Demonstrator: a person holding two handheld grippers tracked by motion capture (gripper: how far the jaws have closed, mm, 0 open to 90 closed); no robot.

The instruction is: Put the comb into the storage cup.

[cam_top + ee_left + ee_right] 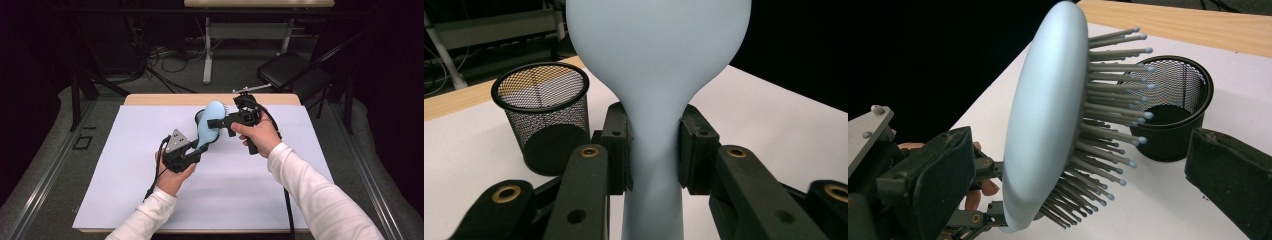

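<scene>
A light blue hairbrush (214,109) (659,50) (1043,115) is held up above the white table sheet. My left gripper (197,150) (654,145) is shut on its narrow handle, one pad on each side of the neck. My right gripper (217,123) (1078,135) reaches in from the right and stands open around the brush head. Its one jaw lies behind the smooth back, and the other stands well clear of the bristle tips. The bristles point toward a black mesh cup (544,120) (1178,100) that stands upright on the sheet just beyond the brush.
A white sheet (150,175) covers most of the wooden table (150,99). The mesh cup (199,118) shows partly behind the brush head. A black chair (287,70) and another table's legs stand beyond the far edge. Cables trail from both grippers.
</scene>
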